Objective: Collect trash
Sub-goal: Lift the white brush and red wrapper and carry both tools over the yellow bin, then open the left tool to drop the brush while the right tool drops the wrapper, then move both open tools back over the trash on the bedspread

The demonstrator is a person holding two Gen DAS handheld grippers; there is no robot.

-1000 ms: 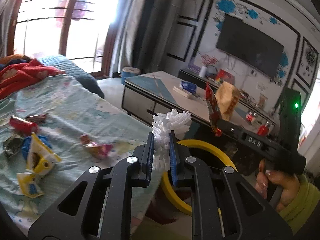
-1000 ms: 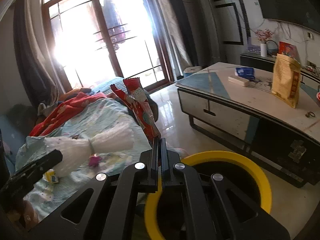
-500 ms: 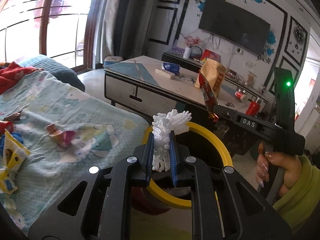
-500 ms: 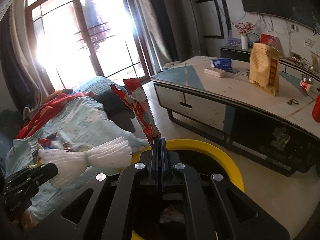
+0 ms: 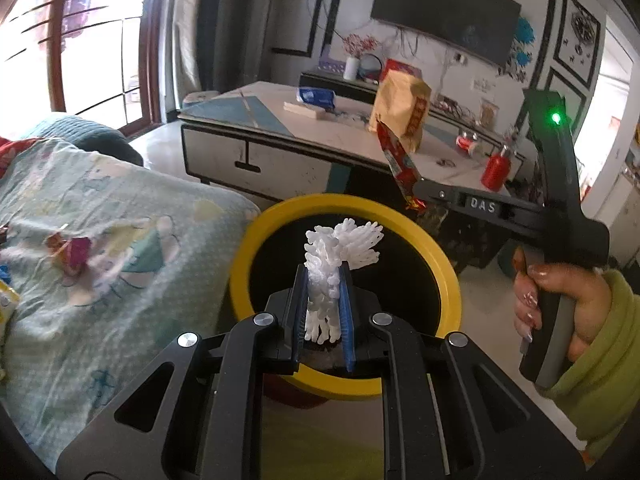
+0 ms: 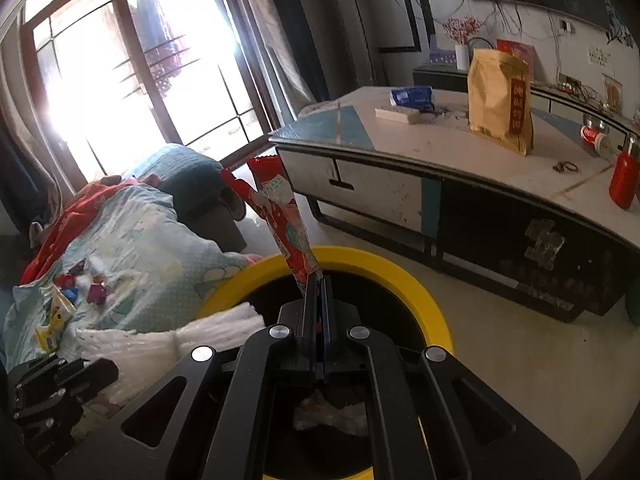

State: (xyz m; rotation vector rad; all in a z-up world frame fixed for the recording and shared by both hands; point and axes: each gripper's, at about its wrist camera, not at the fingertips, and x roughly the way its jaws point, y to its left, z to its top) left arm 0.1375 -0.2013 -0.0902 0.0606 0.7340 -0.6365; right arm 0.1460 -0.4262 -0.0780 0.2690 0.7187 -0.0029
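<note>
Since a second ago both claws have come down and forward, so the yellow-rimmed bin (image 5: 448, 280) now fills the middle of each view instead of peeking from behind the fingers. The bed (image 5: 120, 208) has slid toward 9 o'clock, and the loose wrappers on it have mostly left the left wrist view.

The left claw (image 5: 323, 304) stays clamped, narrow, on a white foam net (image 5: 340, 248), whose frayed top fans out over the dark mouth of the bin. The right claw (image 6: 316, 312) stays pressed almost flat on the lower end of a red snack wrapper (image 6: 280, 216), which stands up toward 11 o'clock above the bin rim (image 6: 380, 268).

The left wrist view alone shows a hand (image 5: 560, 304) in a green sleeve (image 5: 600, 364) gripping the right claw's handle at 3 o'clock, with the red wrapper (image 5: 396, 164) seen edge-on at the claw's tip (image 5: 420, 192) near the bin's far rim.

The right wrist view alone shows pale trash (image 6: 332, 416) lying in the bottom of the bin, the foam net (image 6: 168, 336) stretched sideways at 8 o'clock with the left claw (image 6: 80, 372) on it, and several wrappers (image 6: 80, 284) left on the bed (image 6: 152, 248) at 9 o'clock. A worktop (image 6: 440, 140) with a tan bag (image 6: 500, 100) stands at 2 o'clock.
</note>
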